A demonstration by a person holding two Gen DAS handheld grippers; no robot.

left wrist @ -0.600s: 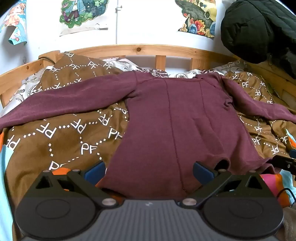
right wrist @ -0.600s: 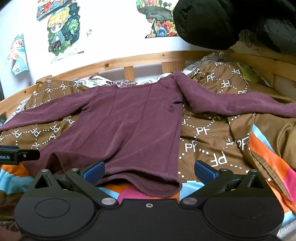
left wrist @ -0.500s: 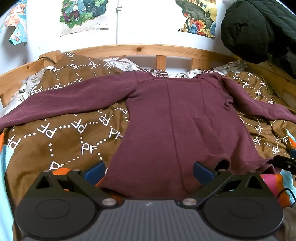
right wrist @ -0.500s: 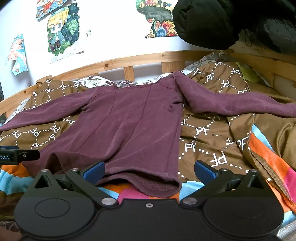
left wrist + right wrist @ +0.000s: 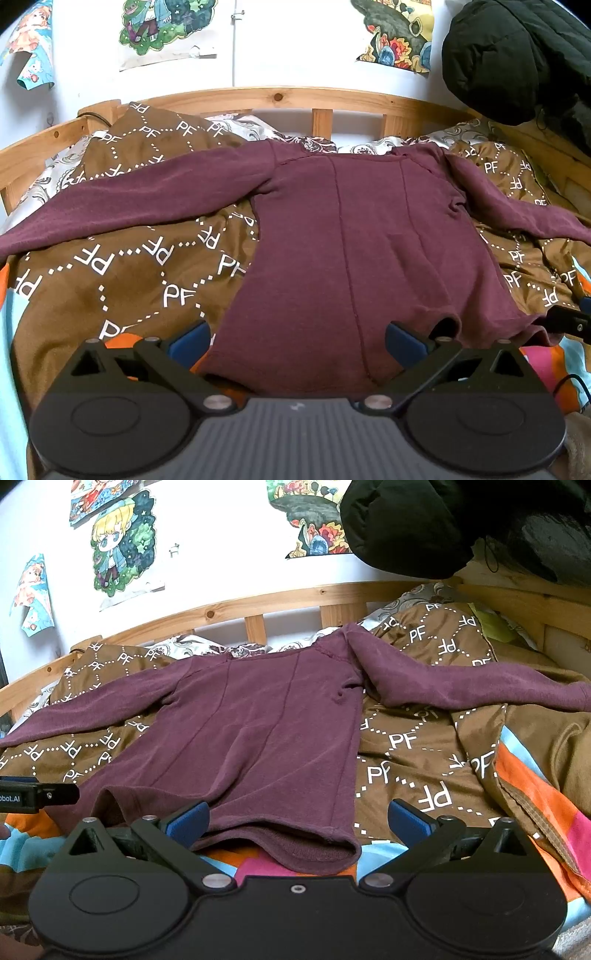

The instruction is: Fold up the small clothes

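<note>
A maroon long-sleeved top [image 5: 369, 251] lies flat on the bed, both sleeves spread outward, hem toward me. It also shows in the right wrist view [image 5: 258, 738]. My left gripper [image 5: 297, 341] is open, its blue pads either side of the hem's left part, just above the cloth. My right gripper [image 5: 297, 821] is open over the hem's right corner. Neither holds anything. The tip of the right gripper shows at the left view's right edge [image 5: 569, 319], and the left gripper's tip at the right view's left edge [image 5: 37, 794].
A brown quilt printed "PF" [image 5: 122, 266] covers the bed, with a colourful striped sheet [image 5: 535, 805] at the near edge. A wooden headboard rail [image 5: 295, 98] runs behind. A black padded jacket [image 5: 517, 55] hangs at the upper right. Posters are on the wall.
</note>
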